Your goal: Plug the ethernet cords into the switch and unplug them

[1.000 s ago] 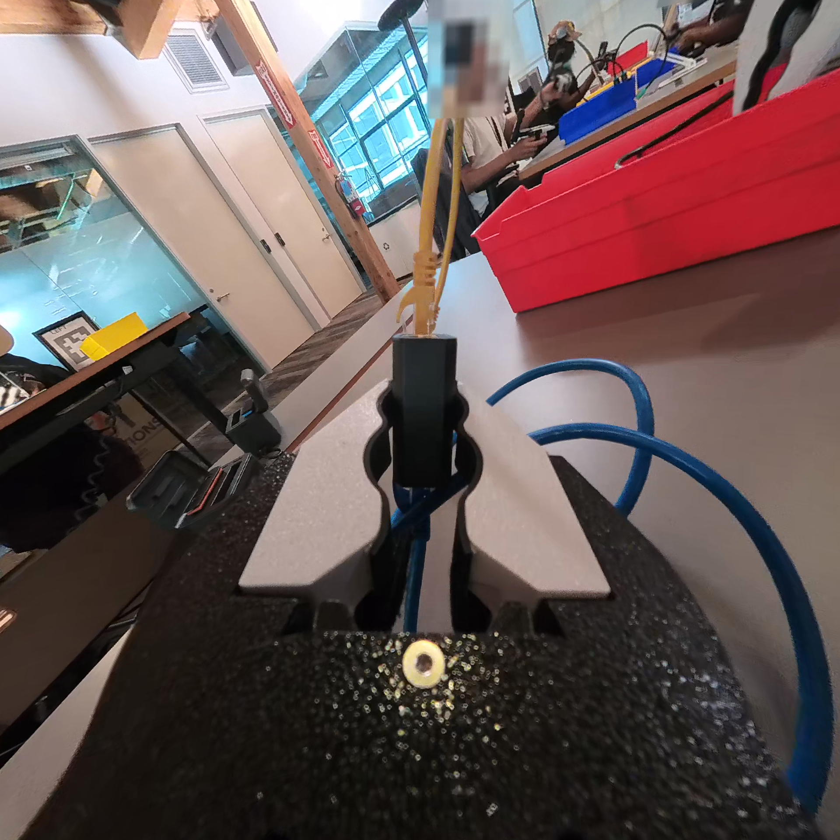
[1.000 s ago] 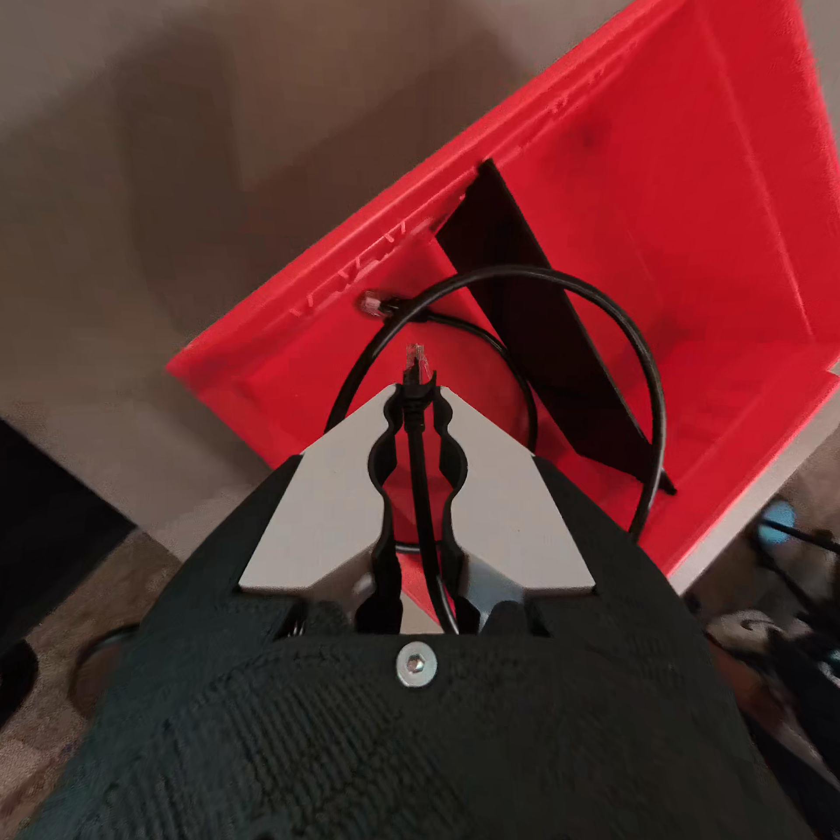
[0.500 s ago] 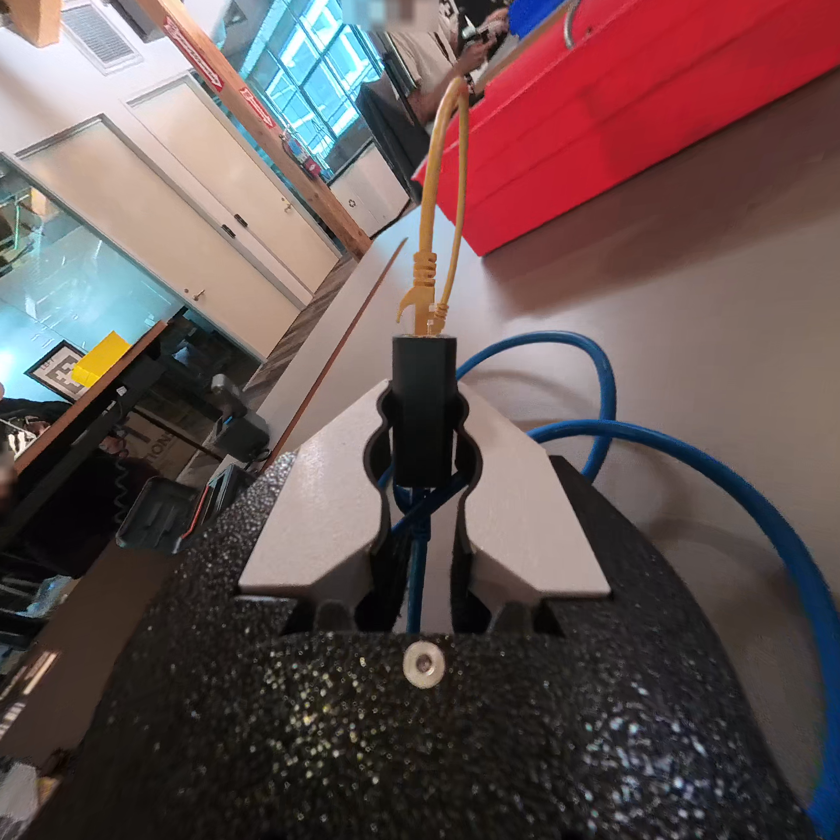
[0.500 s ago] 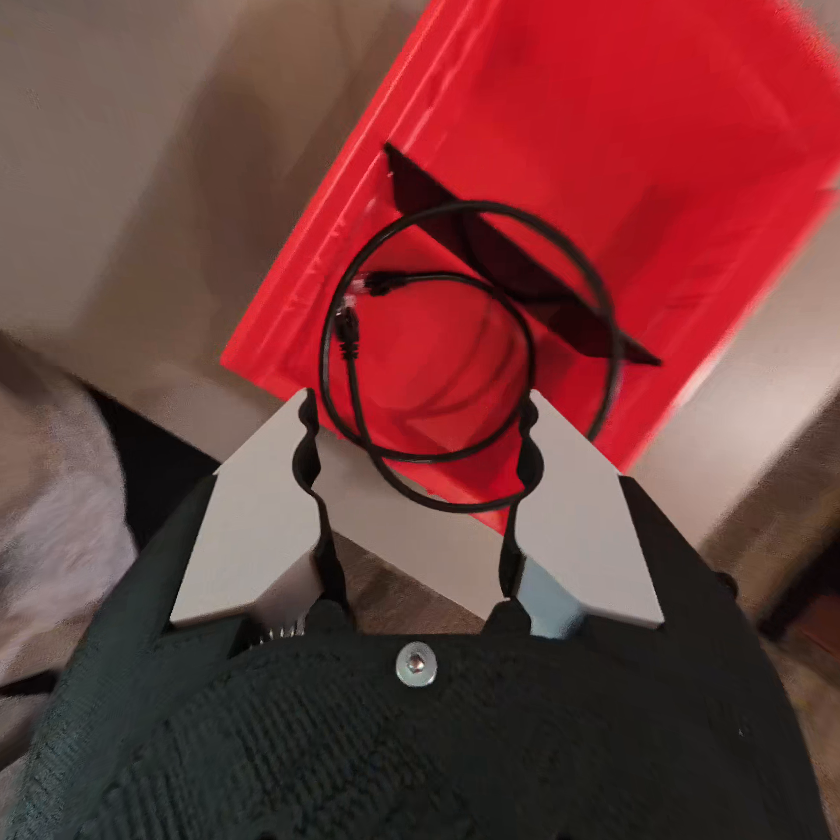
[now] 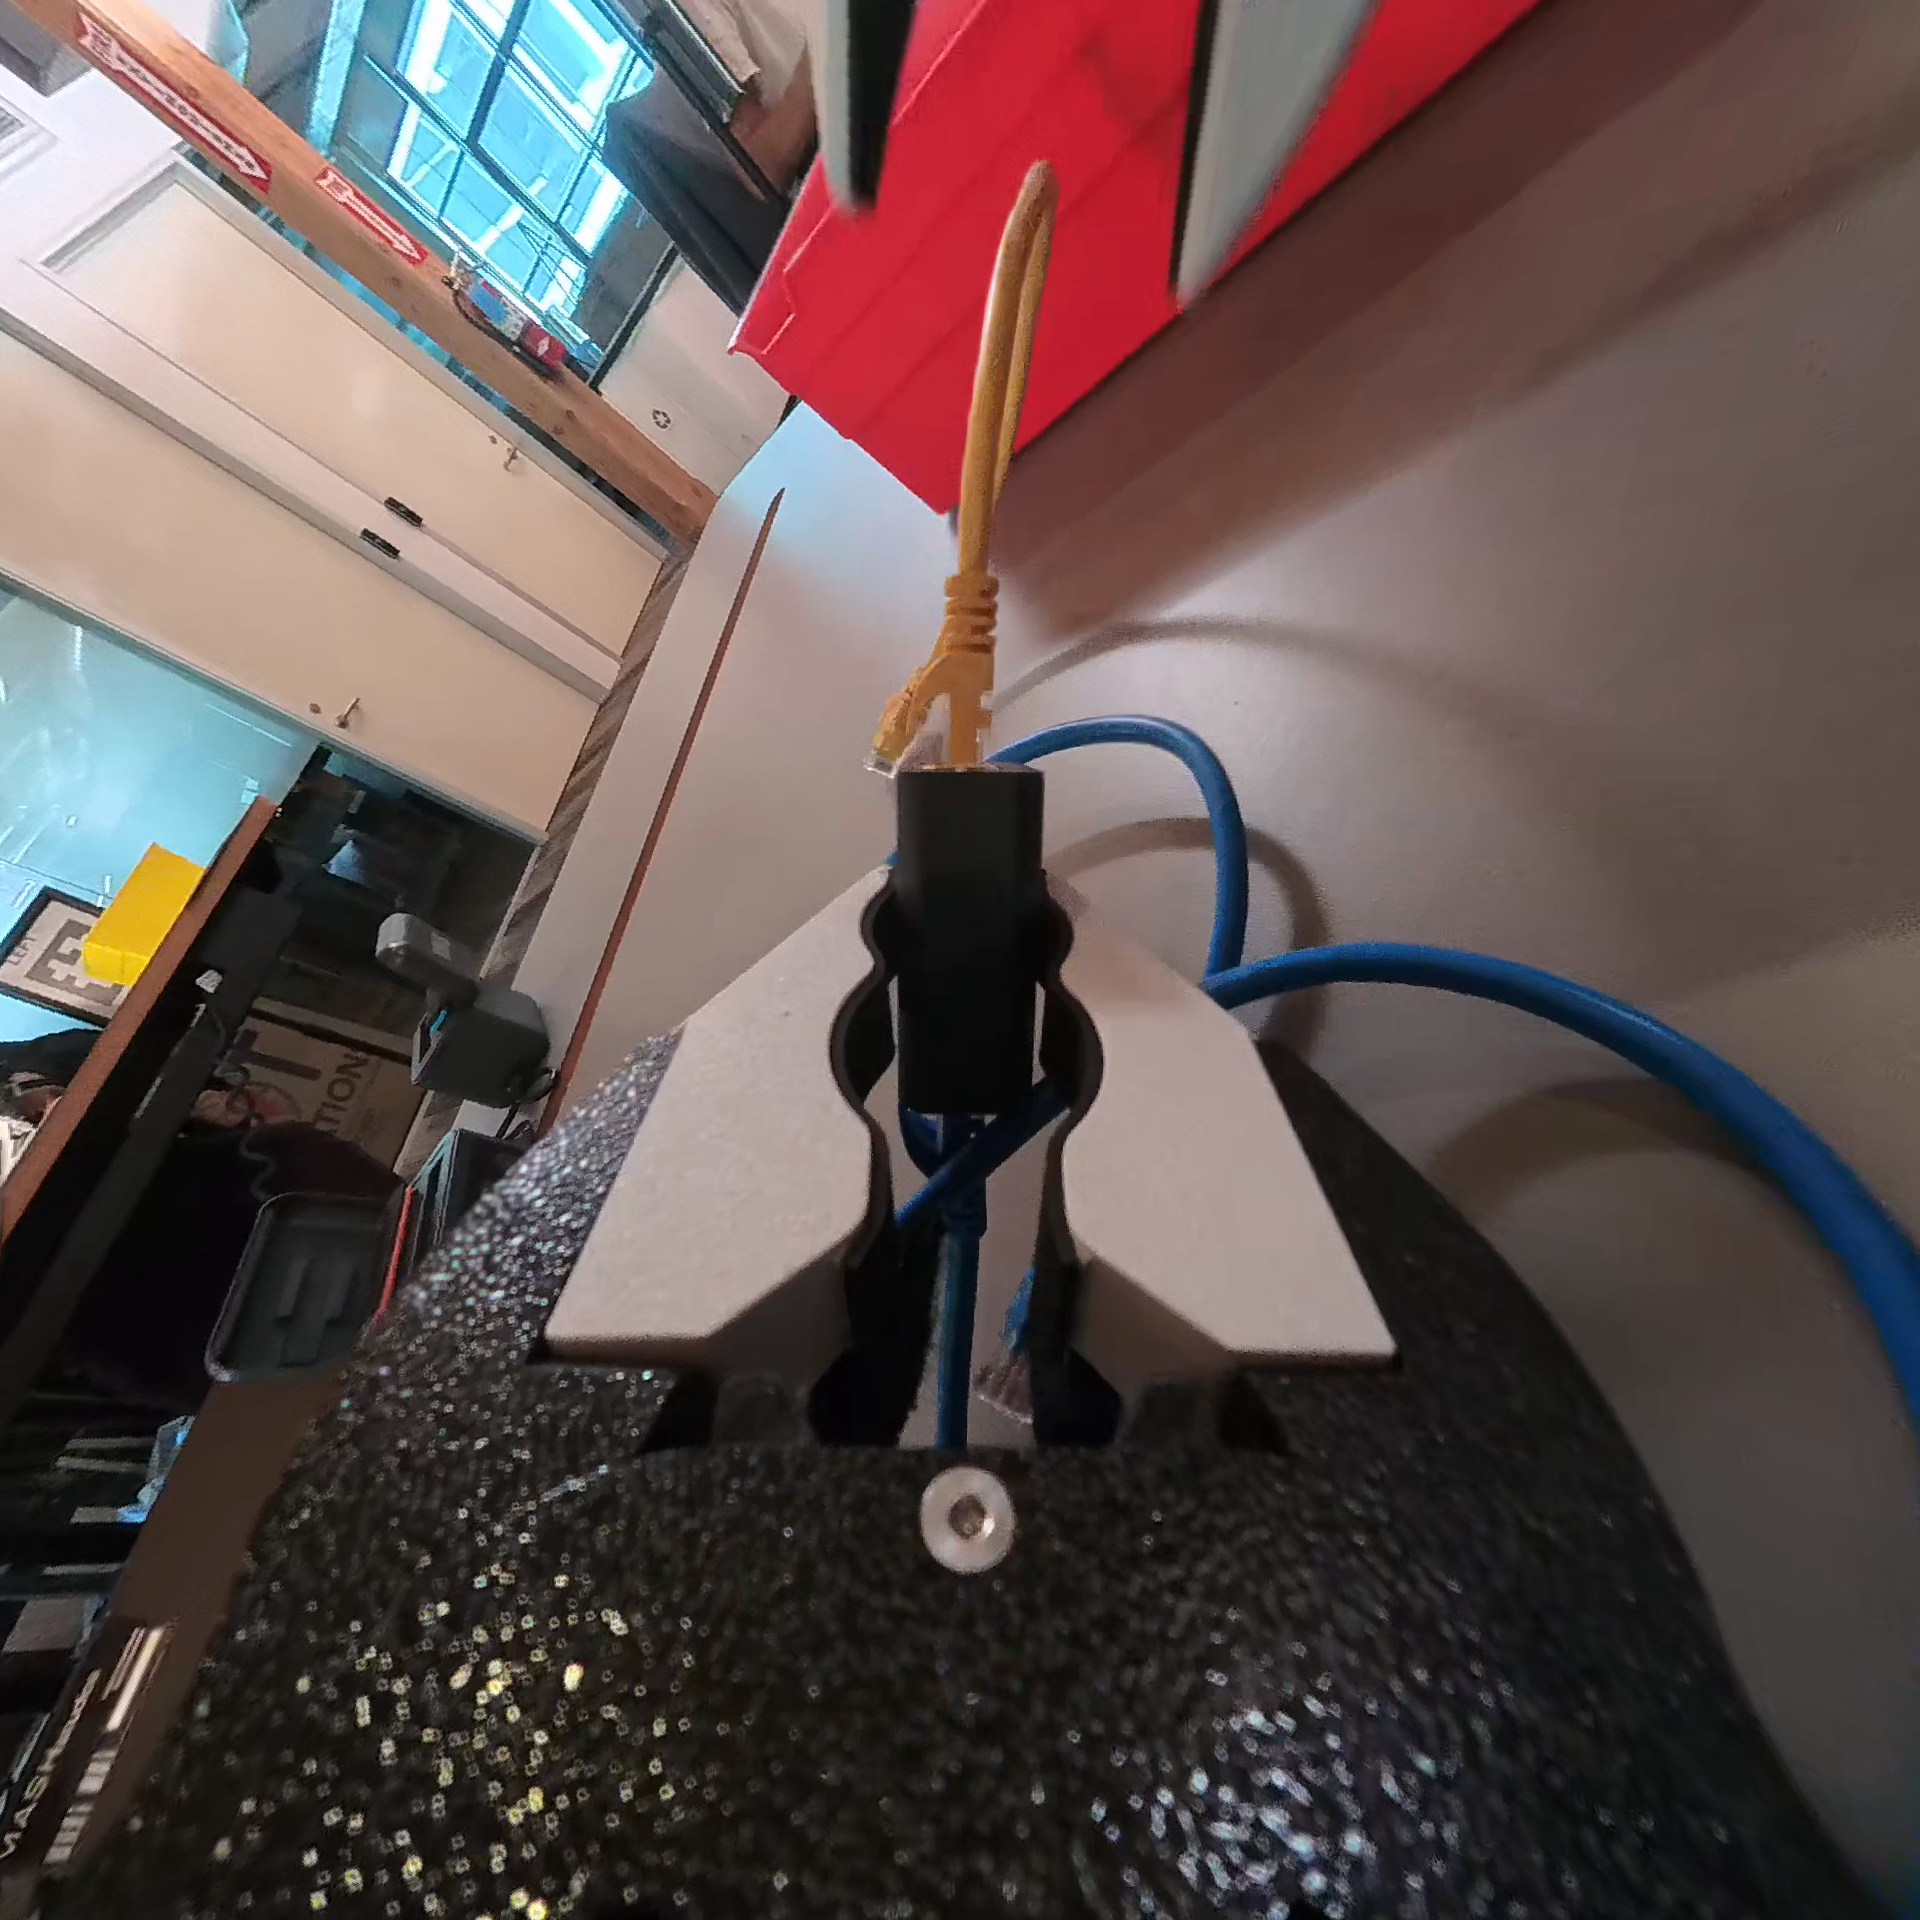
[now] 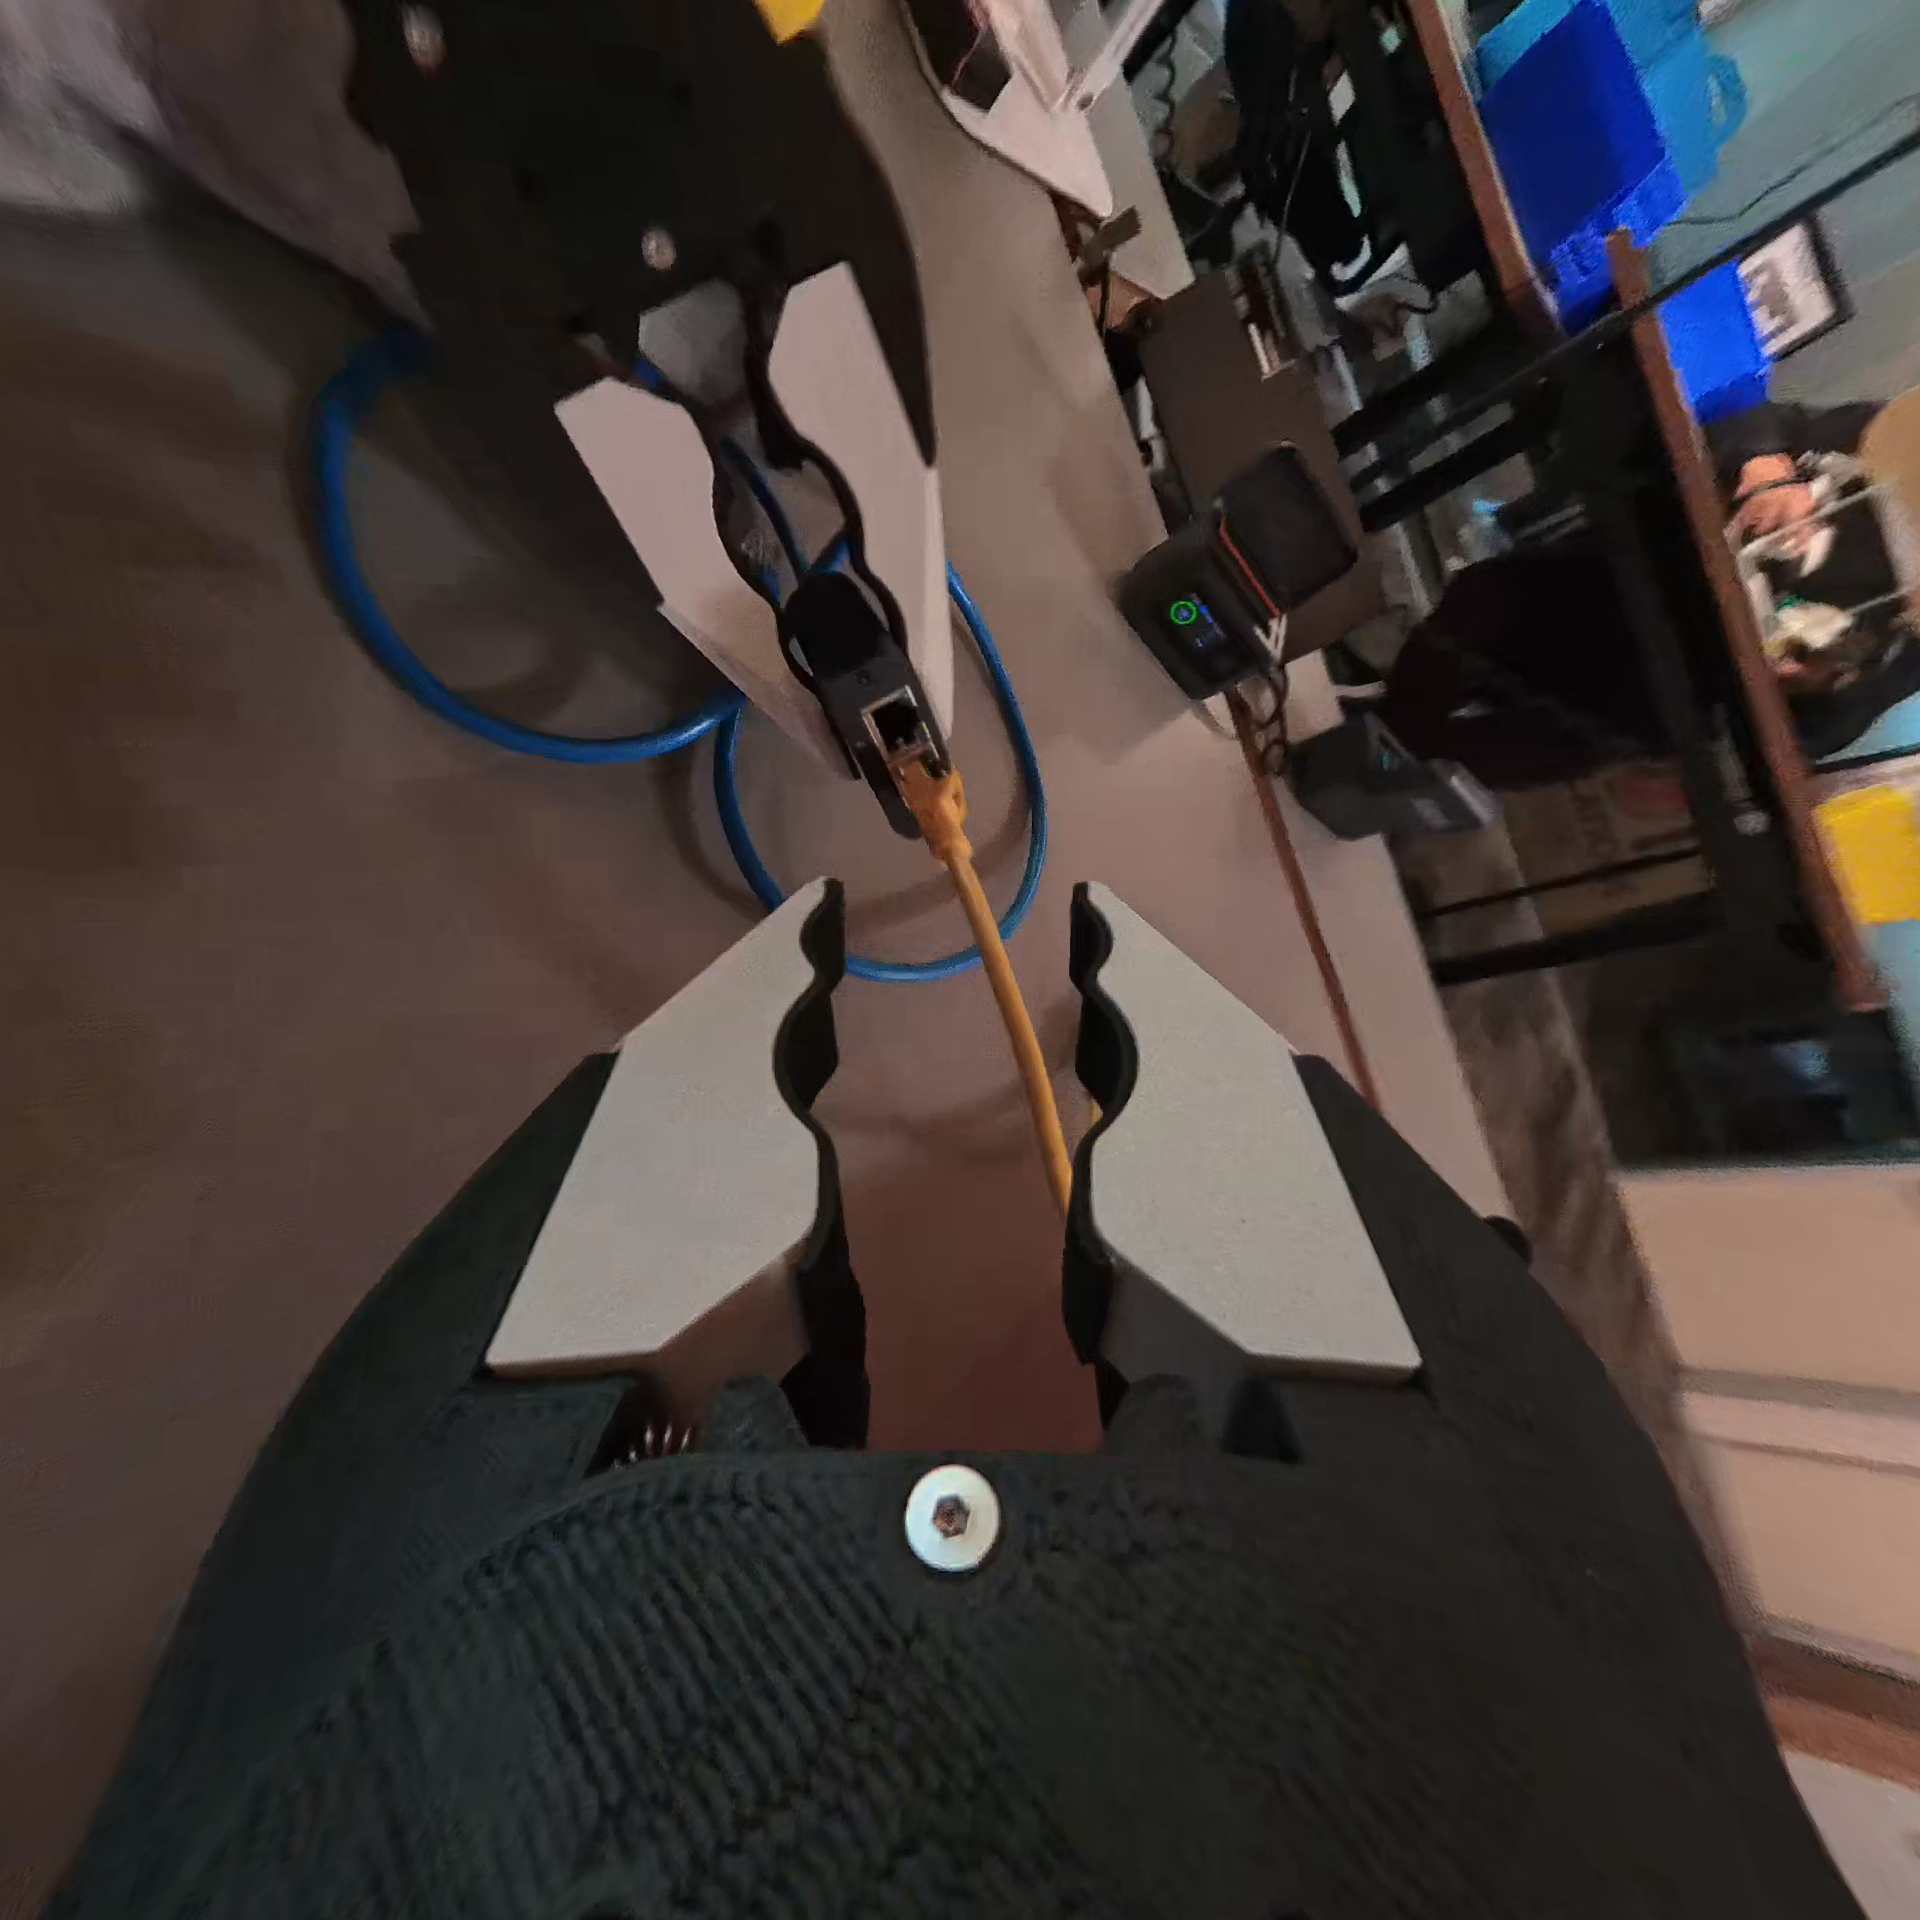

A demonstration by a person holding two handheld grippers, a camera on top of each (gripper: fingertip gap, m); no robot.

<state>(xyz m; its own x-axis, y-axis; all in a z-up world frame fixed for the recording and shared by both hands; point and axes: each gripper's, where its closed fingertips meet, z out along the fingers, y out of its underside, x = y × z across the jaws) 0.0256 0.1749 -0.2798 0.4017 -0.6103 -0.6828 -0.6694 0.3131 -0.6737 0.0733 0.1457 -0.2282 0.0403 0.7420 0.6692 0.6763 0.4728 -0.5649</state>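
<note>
My left gripper (image 5: 969,894) is shut on a small black switch (image 5: 969,966) and holds it above the grey table. A yellow cord (image 5: 977,623) is plugged into the switch's far end and loops up. A blue cord (image 5: 1558,1029) runs from the near end back between the fingers and coils on the table. My right gripper (image 6: 951,904) is open and faces the switch (image 6: 852,655). The yellow cord (image 6: 1013,1018) runs between its fingers, close to the right one; I cannot tell if they touch. A free port (image 6: 891,722) shows beside the yellow plug (image 6: 935,805).
A red bin (image 5: 1039,260) stands on the table behind the yellow cord. The blue cord's loops (image 6: 416,665) lie under the left gripper. A black device with a green light (image 6: 1236,592) sits past the table edge. Blue bins (image 6: 1590,135) and other tables stand farther off. About 9 centimetres separates my left fingertips from my right.
My right gripper let go of the black cord over the red bin, opened, and swung round to face the switch. My left gripper tilted, still holding the switch.
</note>
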